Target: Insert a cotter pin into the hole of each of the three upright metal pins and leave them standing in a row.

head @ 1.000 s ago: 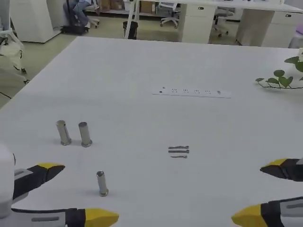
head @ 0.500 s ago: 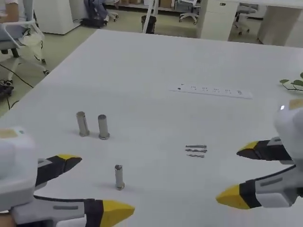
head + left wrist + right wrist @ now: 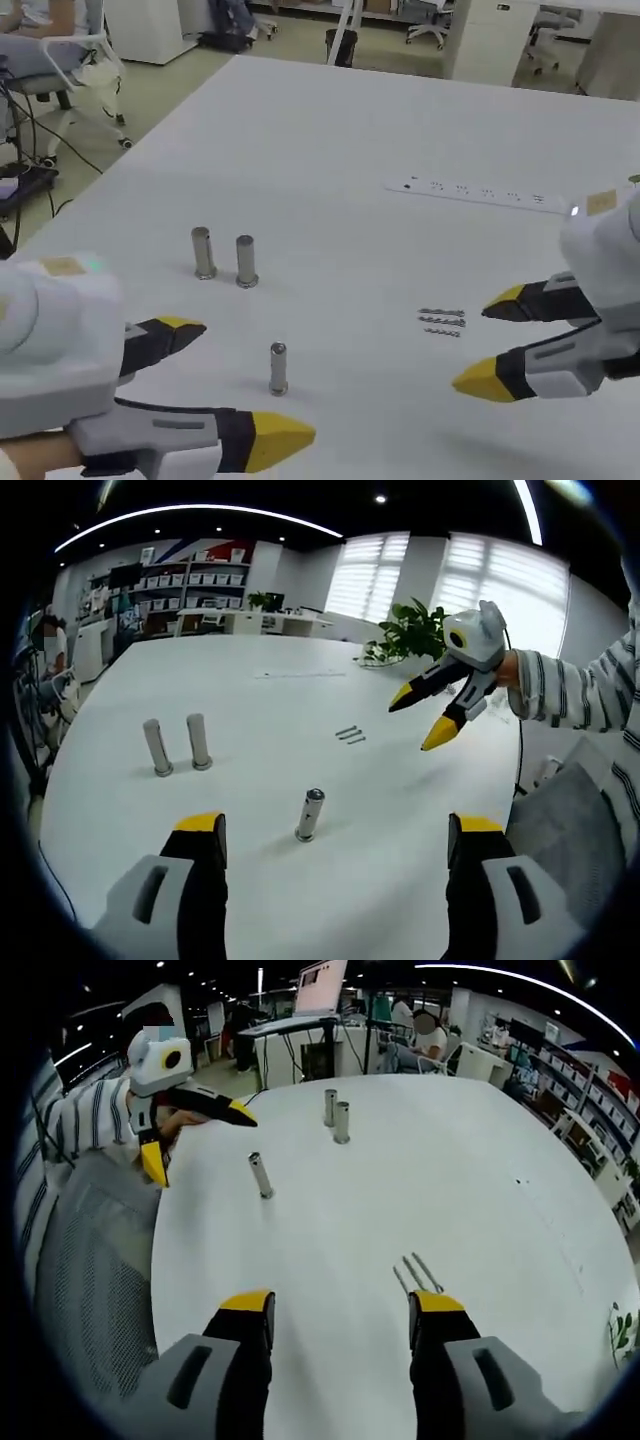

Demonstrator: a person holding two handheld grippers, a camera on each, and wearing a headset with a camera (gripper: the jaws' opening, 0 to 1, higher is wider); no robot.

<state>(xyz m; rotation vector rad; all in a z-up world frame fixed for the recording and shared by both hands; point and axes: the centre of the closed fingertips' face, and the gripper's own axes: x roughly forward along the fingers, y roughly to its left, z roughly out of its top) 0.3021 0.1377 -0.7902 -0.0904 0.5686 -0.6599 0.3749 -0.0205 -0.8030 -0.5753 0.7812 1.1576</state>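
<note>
Three upright metal pins stand on the white table (image 3: 330,170): two side by side (image 3: 203,252) (image 3: 246,261) and a third (image 3: 278,368) nearer me. Three small cotter pins (image 3: 441,321) lie flat together to the right. My left gripper (image 3: 240,385) hovers open at the lower left, just in front of the near pin (image 3: 310,814). My right gripper (image 3: 487,338) is open too, its yellow tips a little right of the cotter pins (image 3: 416,1272). Neither holds anything.
A white power strip (image 3: 480,193) lies across the table further back. Office chairs, desks and a seated person stand beyond the table's far and left edges. A potted plant (image 3: 412,632) sits at the table's far side in the left gripper view.
My head has turned, shifting the whole scene right. The right gripper has come in and up toward the cotter pins; the left gripper has risen further into view. The pins stay put.
</note>
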